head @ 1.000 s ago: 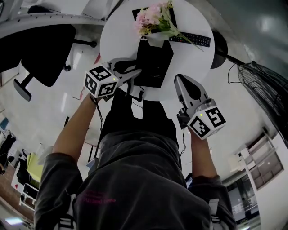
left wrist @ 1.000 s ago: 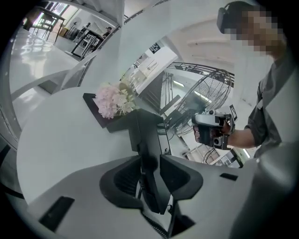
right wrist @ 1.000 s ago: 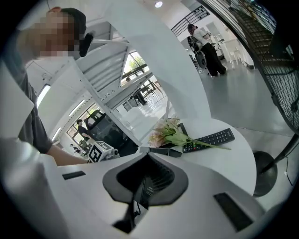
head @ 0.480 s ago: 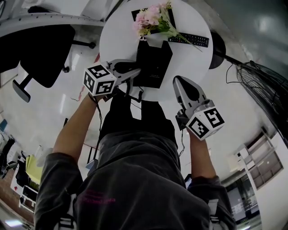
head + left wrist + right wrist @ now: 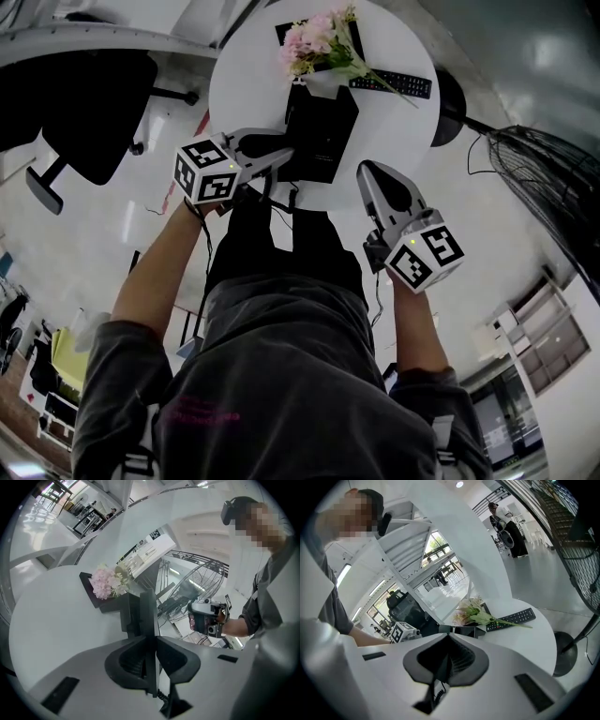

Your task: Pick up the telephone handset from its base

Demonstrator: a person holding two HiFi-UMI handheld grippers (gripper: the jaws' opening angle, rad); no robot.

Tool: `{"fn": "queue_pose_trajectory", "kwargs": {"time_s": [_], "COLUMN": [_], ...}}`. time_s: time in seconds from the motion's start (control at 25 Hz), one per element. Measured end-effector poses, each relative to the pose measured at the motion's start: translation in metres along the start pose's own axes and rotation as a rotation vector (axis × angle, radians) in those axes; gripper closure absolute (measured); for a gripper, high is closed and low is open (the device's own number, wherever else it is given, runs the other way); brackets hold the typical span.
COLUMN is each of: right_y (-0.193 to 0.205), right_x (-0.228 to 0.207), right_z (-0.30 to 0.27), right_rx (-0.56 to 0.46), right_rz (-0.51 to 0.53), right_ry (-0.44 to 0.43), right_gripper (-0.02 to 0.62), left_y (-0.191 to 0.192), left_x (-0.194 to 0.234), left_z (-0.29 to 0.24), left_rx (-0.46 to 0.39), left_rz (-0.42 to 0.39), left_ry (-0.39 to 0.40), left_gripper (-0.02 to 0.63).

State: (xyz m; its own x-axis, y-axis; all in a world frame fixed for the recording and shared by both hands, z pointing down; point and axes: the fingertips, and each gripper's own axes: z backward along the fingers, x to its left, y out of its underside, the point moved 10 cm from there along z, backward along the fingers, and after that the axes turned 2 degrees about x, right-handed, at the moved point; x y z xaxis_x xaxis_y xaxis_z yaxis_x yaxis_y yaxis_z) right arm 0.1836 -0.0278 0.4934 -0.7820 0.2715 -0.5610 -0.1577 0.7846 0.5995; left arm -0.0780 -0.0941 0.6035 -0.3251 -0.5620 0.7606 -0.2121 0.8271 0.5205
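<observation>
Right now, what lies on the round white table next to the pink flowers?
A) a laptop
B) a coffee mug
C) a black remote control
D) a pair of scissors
C: a black remote control lies flat on the round white table just beside the pink flowers, with a green stem reaching over it. No mug, laptop or scissors show there.

The round white table (image 5: 246,80) carries a telephone (image 5: 323,131), pink flowers (image 5: 317,39) and a remote (image 5: 395,84).

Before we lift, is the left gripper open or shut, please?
Shut: the left gripper has just been closing its jaws, which press the handset between them.
</observation>
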Motion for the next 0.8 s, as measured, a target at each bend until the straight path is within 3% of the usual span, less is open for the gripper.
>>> {"fn": "queue_pose_trajectory", "kwargs": {"time_s": [0.4, 0.8], "right_y": [-0.012, -0.043], "right_x": [0.014, 0.037], "right_z": [0.009, 0.026], "right_rx": [-0.052, -0.136], "right_rz": [0.01, 0.061], "right_ry": [-0.006, -0.013], "right_gripper": [0.575, 0.575], "left_y": [-0.016, -0.056], "left_x": [-0.025, -0.08], "left_z": [0.028, 0.082], "left_rx": [-0.06, -0.168], "left_rz": [-0.028, -0.139], "left_ry": [0.004, -0.025], "left_gripper": [0.526, 0.526]}}
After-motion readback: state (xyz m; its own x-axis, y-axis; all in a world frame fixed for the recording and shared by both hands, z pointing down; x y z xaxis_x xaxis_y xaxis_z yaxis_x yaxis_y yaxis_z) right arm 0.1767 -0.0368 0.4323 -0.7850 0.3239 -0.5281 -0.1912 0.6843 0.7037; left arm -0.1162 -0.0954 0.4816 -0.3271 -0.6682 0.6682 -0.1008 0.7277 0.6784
